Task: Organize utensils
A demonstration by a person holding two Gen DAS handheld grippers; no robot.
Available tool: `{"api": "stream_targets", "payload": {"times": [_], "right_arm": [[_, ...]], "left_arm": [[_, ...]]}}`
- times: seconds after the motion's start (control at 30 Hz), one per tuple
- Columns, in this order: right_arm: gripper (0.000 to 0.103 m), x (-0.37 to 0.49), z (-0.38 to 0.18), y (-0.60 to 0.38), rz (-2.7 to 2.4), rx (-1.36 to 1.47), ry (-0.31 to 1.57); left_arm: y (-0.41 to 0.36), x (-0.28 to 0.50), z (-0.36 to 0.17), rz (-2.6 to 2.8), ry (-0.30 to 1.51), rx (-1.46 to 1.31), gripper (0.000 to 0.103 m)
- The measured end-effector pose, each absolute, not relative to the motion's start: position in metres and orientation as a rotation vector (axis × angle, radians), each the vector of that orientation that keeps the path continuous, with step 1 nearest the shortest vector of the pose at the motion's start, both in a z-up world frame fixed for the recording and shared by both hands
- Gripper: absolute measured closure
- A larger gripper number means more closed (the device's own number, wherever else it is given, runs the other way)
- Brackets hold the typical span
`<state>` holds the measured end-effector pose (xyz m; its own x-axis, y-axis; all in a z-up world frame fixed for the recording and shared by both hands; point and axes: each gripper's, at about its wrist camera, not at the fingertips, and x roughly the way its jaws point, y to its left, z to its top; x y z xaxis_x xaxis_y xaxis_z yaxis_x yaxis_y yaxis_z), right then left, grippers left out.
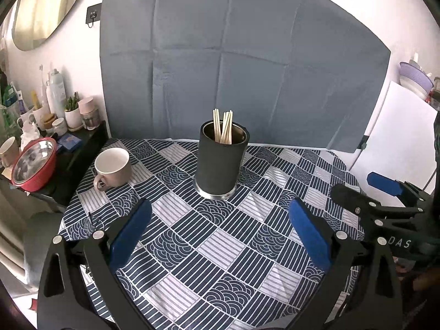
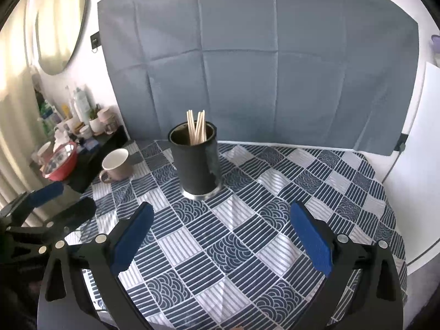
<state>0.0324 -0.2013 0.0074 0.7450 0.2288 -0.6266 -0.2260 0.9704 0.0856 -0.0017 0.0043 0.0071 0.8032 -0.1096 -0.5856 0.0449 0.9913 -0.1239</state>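
Note:
A black cylindrical holder (image 1: 220,162) stands upright on the patterned tablecloth (image 1: 225,247), with several wooden chopsticks (image 1: 223,127) standing in it. It also shows in the right wrist view (image 2: 195,162) with the chopsticks (image 2: 197,127). My left gripper (image 1: 220,233) is open and empty, hovering over the cloth in front of the holder. My right gripper (image 2: 221,233) is open and empty, also short of the holder. Each gripper shows at the edge of the other's view: the right one (image 1: 365,189), the left one (image 2: 63,200).
A beige mug (image 1: 113,168) lies tilted to the left of the holder. A black side shelf (image 1: 79,154) at the left carries a red bowl (image 1: 34,165), bottles and jars. A grey cloth backdrop (image 1: 242,63) hangs behind. A white board (image 1: 396,137) stands at the right.

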Motion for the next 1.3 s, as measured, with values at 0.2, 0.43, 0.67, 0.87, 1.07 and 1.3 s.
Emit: {"api": "stream_targets", "payload": {"times": [0.2,0.43,0.67,0.87,1.07,1.3], "right_arm": [[0.008,0.0311,0.0079,-0.2009,0.251,0.005,0.688],[0.008,0.0291,0.0085,-0.2015,0.247,0.011,0.694],[0.008,0.0294,0.0085,-0.2018,0.243,0.012,0.694],[0.008,0.0323,0.0058,-0.2051,0.231,0.023,0.698],[0.008,0.0332,0.0059,-0.2058,0.239,0.025,0.692],[0.008,0.0331,0.0064,-0.2065,0.236,0.032,0.693]], "left_arm": [[0.0043,-0.0039,0.0089,-0.073,0.621,-0.105,0.006],[0.0028,-0.0031,0.0062,-0.060,0.644,-0.099,0.006],[0.0039,-0.0012,0.0049,-0.046,0.656,-0.091,0.006],[0.0048,-0.0006,0.0047,-0.019,0.652,-0.083,0.006],[0.0024,0.0006,0.0052,-0.022,0.652,-0.074,0.006],[0.0033,0.0014,0.0041,-0.013,0.658,-0.077,0.006]]}}
